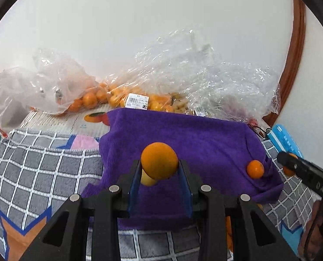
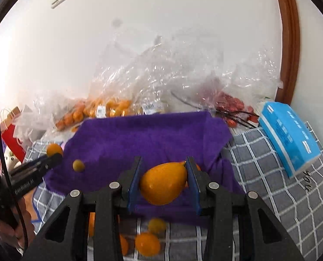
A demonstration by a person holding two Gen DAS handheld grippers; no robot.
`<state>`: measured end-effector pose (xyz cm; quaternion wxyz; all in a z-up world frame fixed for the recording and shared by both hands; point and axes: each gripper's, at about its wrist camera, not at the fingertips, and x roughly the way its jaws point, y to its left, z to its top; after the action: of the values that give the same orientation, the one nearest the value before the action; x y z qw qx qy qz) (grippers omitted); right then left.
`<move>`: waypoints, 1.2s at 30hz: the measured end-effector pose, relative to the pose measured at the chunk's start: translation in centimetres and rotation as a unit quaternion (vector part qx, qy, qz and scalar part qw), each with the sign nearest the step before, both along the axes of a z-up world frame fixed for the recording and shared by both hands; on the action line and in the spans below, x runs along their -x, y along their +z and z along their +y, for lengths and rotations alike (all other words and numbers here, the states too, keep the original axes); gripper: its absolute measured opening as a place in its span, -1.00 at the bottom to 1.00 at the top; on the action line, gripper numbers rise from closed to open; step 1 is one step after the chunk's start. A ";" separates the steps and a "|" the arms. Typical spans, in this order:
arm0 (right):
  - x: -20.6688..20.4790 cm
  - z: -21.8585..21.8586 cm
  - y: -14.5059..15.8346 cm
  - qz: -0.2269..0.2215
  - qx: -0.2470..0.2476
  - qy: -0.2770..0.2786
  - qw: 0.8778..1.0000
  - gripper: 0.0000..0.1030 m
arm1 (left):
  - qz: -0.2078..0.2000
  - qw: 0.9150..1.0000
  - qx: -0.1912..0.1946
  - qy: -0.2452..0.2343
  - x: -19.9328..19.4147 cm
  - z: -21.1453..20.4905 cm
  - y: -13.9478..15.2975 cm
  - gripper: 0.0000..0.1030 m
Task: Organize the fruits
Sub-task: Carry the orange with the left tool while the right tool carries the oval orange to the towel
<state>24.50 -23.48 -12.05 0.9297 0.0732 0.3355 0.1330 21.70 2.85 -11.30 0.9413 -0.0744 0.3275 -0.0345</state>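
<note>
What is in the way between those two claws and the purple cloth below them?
Nothing visible. The left gripper and the right gripper each already clamp an orange fruit, and the purple cloth lies directly beneath them.

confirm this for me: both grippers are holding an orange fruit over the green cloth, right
Not quite: the cloth is purple, not green, as both wrist views show. The rest holds: the left gripper grips a round orange fruit and the right gripper grips an oval one.

Fruit bags (image 1: 126, 95) behind towel (image 1: 183, 134) — box (image 2: 289, 137) right of it
</note>
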 end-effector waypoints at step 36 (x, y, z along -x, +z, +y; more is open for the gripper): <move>-0.8 -0.4 -5.5 0.025 -0.004 0.009 1.000 -0.23 | 0.040 0.999 0.037 -0.003 -1.8 0.2 -4.1 -0.37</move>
<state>25.28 -23.84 -17.54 0.9195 0.0771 0.3589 0.1403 23.47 3.08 -15.36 0.9240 -0.1091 0.3635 -0.0464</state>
